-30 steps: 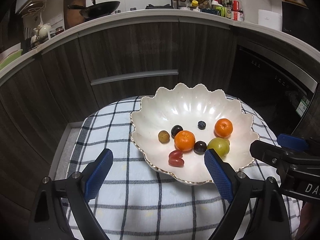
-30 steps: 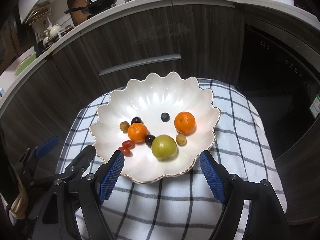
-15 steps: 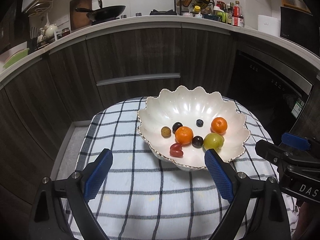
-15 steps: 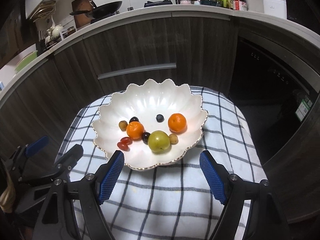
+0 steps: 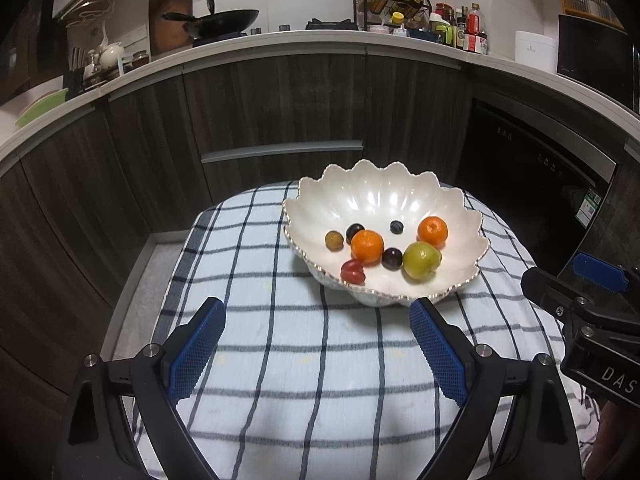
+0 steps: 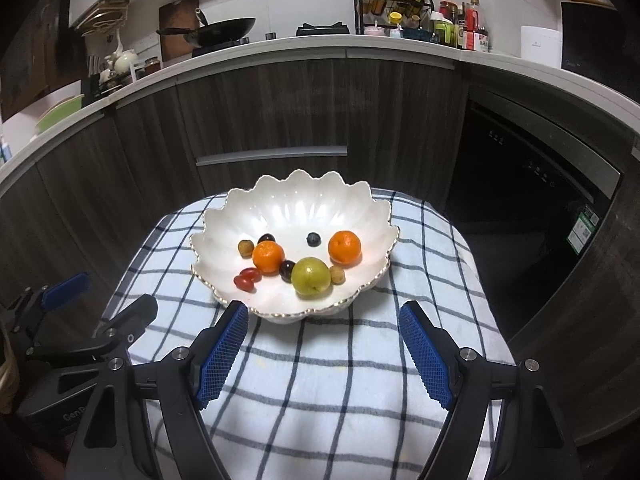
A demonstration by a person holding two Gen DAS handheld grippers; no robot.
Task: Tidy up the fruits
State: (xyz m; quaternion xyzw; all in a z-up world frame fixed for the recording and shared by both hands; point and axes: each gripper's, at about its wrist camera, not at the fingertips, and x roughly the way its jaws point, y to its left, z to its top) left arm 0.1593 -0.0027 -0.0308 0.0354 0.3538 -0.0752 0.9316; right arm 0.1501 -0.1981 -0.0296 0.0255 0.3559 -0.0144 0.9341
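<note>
Compared with 1 second ago, the scalloped white bowl sits smaller and farther off in both wrist views, with more checked cloth showing in front of it. The left gripper and right gripper both angle downward over the cloth, jaws spread wide and empty. The 2 mandarins, green fruit, dark grapes and red cherry tomatoes lie together in the bowl.
</note>
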